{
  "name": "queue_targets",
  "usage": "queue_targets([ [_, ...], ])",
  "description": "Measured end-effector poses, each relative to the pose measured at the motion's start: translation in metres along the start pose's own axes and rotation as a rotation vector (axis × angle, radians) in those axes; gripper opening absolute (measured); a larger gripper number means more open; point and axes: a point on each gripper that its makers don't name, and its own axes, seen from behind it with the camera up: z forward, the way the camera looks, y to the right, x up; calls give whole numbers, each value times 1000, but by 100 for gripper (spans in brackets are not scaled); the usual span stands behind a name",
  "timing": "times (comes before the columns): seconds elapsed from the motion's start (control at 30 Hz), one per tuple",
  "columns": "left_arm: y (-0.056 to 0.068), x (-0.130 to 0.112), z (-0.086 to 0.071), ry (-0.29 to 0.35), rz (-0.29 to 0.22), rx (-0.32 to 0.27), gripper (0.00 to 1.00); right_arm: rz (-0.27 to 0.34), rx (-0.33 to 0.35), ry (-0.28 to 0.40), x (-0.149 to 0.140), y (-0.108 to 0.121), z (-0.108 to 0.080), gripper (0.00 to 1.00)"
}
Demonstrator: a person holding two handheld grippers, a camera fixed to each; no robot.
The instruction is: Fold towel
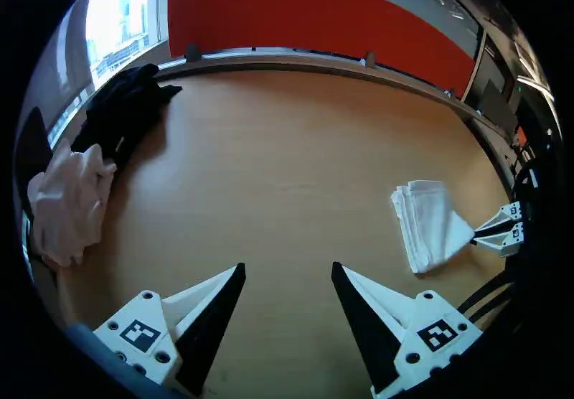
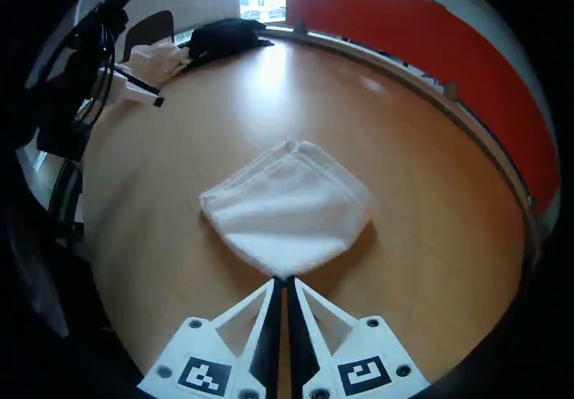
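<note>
The folded towel (image 2: pixel 287 209) lies on the desk (image 2: pixel 430 205), its near corner clamped in the right tongs (image 2: pixel 287 280). The left tongs (image 1: pixel 287 268) hang released, well apart from it. Lower the corner flat before letting go, and avoid dragging the layers.

Wood tbl (image 1: pixel 287 148) w/ folded white towel (image 2: pixel 287 212), black garment (image 1: pixel 122 112), pale cloth heap (image 1: pixel 68 198)

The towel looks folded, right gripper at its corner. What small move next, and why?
Probably open the right gripper and release: the towel lies as a compact layered square on the table, only its near corner pinched. The left gripper is open, holding nothing.
</note>
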Motion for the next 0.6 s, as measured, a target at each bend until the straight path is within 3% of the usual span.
queue_targets([
  [0.4, 3, 5, -1, 15, -7, -6, 89, -50, -34, 165, 102, 11, -32, 5],
  [0.6, 4, 9, -2, 23, -4, -9, 89, -72, -56, 233, 140, 19, -52, 5],
])
